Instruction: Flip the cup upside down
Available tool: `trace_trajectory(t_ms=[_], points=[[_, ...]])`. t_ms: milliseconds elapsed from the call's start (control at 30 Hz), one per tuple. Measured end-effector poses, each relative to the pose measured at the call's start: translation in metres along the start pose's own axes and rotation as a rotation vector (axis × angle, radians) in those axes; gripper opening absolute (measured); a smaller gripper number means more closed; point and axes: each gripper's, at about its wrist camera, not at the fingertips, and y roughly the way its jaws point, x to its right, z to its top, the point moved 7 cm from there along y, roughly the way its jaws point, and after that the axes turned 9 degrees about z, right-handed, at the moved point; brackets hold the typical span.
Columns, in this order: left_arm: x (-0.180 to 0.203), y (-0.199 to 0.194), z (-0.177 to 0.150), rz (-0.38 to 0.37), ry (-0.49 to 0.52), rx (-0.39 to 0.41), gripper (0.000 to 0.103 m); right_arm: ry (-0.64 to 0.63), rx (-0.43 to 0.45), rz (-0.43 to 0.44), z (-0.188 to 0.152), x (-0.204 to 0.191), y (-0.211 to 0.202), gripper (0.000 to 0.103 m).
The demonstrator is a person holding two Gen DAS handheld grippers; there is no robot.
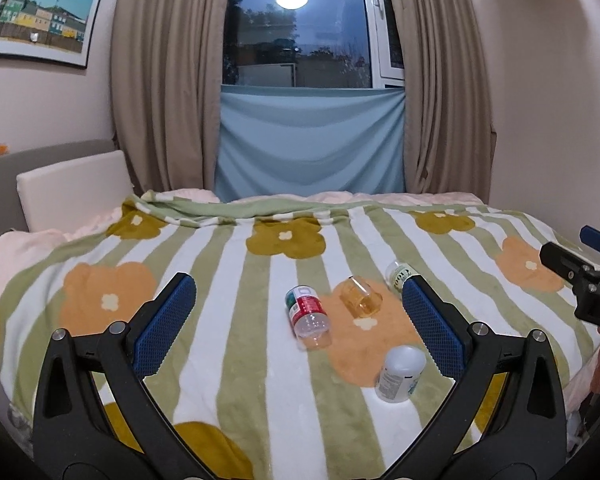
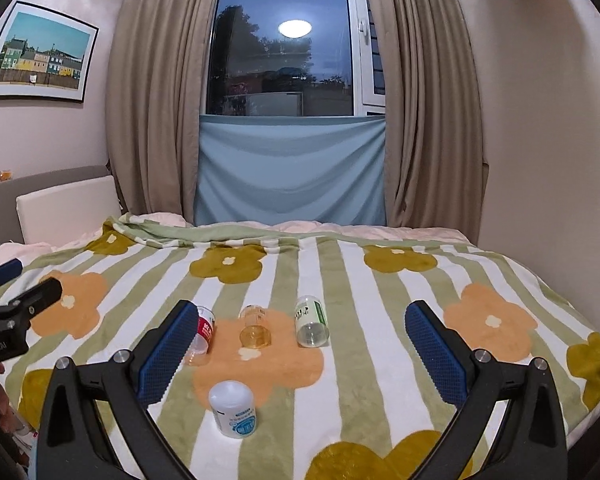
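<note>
Several cups lie on a striped flower blanket (image 1: 228, 360). A clear cup with a red label (image 1: 308, 316) (image 2: 203, 330) is on its side, and so is a small amber glass cup (image 1: 360, 296) (image 2: 255, 328). A green-labelled cup (image 1: 398, 276) (image 2: 311, 322) also lies down, its open mouth toward me. Nearest stands a white cup (image 1: 400, 374) (image 2: 234, 410) with its closed end up. My left gripper (image 1: 298, 288) hovers open in front of the red and amber cups. My right gripper (image 2: 302, 308) is open too, short of all the cups, holding nothing.
The bed fills the lower view, with a white cushion (image 1: 74, 188) and grey headboard at the far left. Curtains (image 2: 152, 100) and a window with blue cloth (image 2: 290, 168) are behind. A wall runs along the right. Each gripper shows at the other view's edge.
</note>
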Motion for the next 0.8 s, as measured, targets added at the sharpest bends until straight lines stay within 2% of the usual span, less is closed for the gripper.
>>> trace_trajectory(t_ms=[800], points=[[0.0039, -0.0068, -0.0018, -0.008, 0.009, 0.011, 0.103, 0.037, -0.011, -0.013, -0.0045, 0.0077, -0.0007, 0.103]])
